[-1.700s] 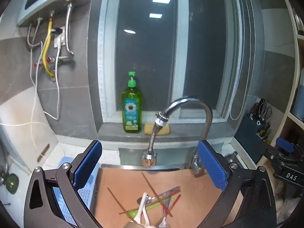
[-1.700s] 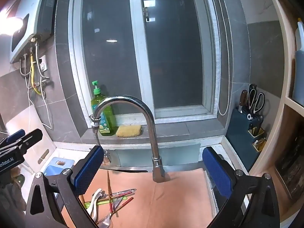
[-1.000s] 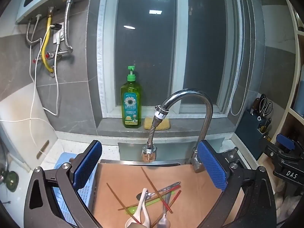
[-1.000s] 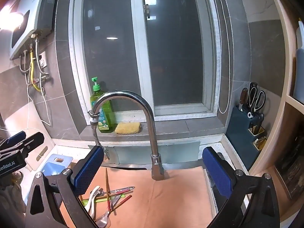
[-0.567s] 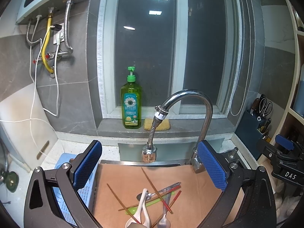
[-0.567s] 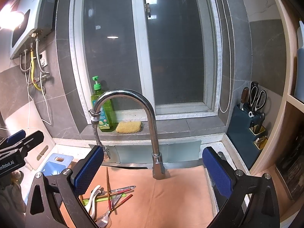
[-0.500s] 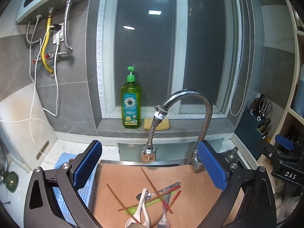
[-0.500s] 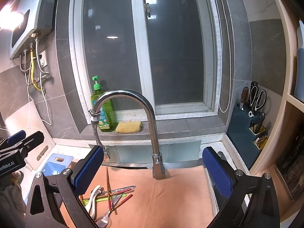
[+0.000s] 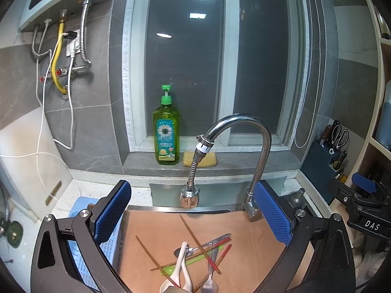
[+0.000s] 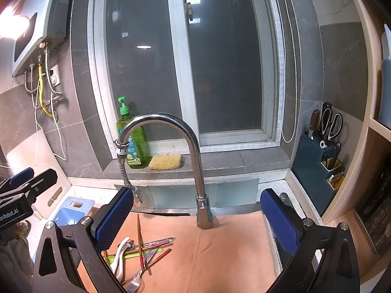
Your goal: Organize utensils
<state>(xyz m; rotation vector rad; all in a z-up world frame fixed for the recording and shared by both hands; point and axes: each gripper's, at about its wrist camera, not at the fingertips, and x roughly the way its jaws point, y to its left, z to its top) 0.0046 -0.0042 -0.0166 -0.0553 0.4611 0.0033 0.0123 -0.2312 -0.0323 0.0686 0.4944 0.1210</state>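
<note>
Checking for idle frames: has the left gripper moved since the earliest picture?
Yes, slightly: the soap bottle sits a little lower in the left view, so the left gripper tilted up a bit.

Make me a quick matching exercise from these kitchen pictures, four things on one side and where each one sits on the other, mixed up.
Things:
1. soap bottle
2. scissors
3. utensil pile
4. blue cutting board

Places:
A. on the tan mat over the sink
B. on the window ledge beside the yellow sponge
C. on the counter left of the sink
D. in the dark blue holder at the right wall

Pairs: 1-B, 2-D, 3-A, 4-C
</note>
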